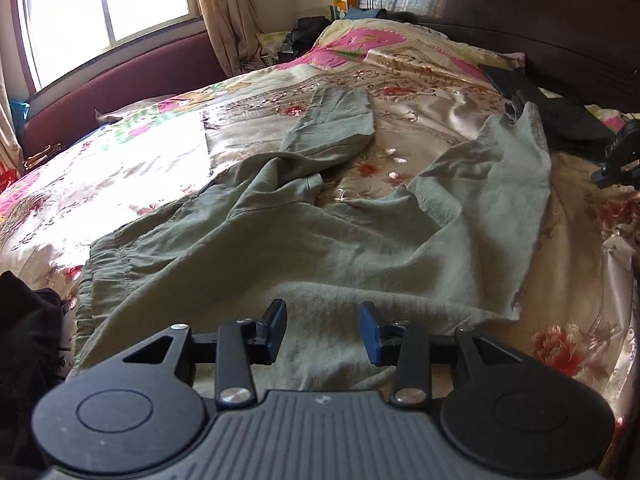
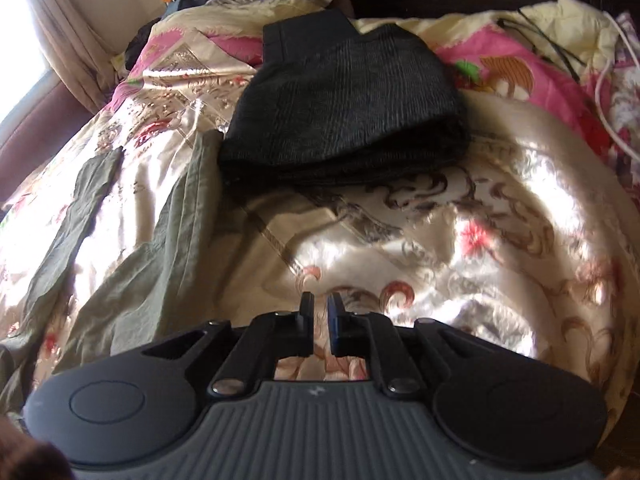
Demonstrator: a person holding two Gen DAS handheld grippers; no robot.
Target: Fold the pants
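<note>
**Operator:** Left wrist view: I see olive pants (image 1: 280, 240) spread crumpled on a floral satin bedspread (image 1: 440, 120), waistband near me at the left, both legs running away toward the headboard (image 1: 520, 20). One leg is bent back on itself. My left gripper (image 1: 323, 330) hovers over the seat of the pants, jaws partly apart, nothing between them.

**Listener:** And your right side?

**Operator:** Right wrist view: my right gripper (image 2: 319, 330) hangs over bare bedspread, jaws nearly together and holding nothing. The pants lie to its left. A dark folded garment (image 2: 340, 120) sits beyond, just touching one pant leg.

**Listener:** How would you do this step well?

**Operator:** I judge the pants need flattening first. I would straighten the bent leg, then pinch the waistband with one gripper and a hem with the other, and lay one leg onto its twin, edges matched. Satin looks slippery, so I would lift rather than drag.

**Listener:** Any writing?

**Operator:** None I can read. A small pale mark on each gripper body is too tiny to make out.
</note>
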